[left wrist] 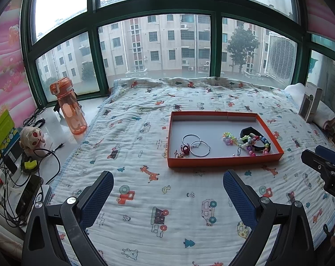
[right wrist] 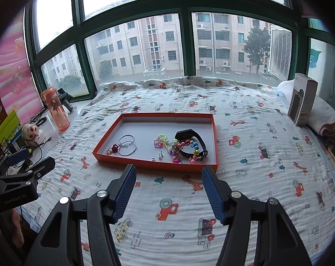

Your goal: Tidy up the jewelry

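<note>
presently both the left gripper (left wrist: 168, 190) and the right gripper (right wrist: 168, 190) hang spread and empty over the blanket (right wrist: 245, 177), short of the orange tray (right wrist: 155, 165). the jewelry lies in that tray: two hoop rings (right wrist: 126, 145) overlapping at the left, bead bracelets (right wrist: 185, 147) heaped against a black band (right wrist: 197, 143) at the right. risk noted: the heap looks entangled, so pinching one strand may drag its neighbours out; the light tray may slide on soft bedding.
</note>
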Demonstrator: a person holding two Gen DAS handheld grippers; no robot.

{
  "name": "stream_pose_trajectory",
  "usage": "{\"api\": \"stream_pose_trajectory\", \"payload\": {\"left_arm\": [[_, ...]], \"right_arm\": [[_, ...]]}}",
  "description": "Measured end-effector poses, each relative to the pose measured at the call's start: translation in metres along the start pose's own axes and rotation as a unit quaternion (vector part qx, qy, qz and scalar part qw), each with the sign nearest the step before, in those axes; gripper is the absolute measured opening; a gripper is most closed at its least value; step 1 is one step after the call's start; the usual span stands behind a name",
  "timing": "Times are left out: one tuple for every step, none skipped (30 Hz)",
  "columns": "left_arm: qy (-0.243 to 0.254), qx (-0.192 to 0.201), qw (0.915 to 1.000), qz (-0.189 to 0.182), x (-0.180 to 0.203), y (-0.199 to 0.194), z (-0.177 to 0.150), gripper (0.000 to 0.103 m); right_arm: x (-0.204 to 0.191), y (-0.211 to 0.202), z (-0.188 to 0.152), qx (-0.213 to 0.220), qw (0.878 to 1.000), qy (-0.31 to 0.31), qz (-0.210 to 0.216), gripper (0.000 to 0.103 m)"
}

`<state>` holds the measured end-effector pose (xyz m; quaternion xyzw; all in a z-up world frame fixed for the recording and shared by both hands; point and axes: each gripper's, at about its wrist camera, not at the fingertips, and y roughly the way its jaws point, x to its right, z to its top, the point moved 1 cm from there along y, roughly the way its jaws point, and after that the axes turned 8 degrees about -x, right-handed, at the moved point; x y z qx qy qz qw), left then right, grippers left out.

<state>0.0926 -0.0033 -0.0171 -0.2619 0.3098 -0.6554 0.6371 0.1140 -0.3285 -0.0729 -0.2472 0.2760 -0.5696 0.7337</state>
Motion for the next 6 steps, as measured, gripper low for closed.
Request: {"api": "stream_pose_trajectory", "payload": {"left_arm": [[0.001, 0.001, 1.0, 0.003, 0.0003, 0.0001, -0.0001, 0.103], [0.001, 0.002, 1.0, 0.005, 0.0002, 0.0001, -0.0003, 0.103], [0.002, 0.003, 1.0, 0.005, -0.0001, 0.0002, -0.0004, 0.103], [0.002, 0.002, 1.0, 0.002, -0.0003, 0.0006, -0.0002, 0.103], [0.002, 0.001, 1.0, 0.001, -0.0003, 0.0011, -0.0002, 0.103], [0.002, 0.0, 1.0, 0.0, 0.0, 0.0018, -0.0002, 0.103]], "right_arm": [[0.0003, -0.0004, -0.0001, 0.0, 1.0, 0.0, 0.0, 0.067], [0.0003, -0.0004, -0.0001, 0.001, 1.0, 0.0, 0.0, 0.067], [0.0003, 0.0, 0.0, 0.0, 1.0, 0.001, 0.001, 0.067], [0.0003, -0.0003, -0.0001, 0.0, 1.0, 0.0, 0.0, 0.067], [0.0004, -0.0003, -0.0001, 0.0, 1.0, 0.001, 0.0, 0.067], [0.0004, -0.0003, 0.0, 0.0, 1.0, 0.001, 0.0, 0.067]]}}
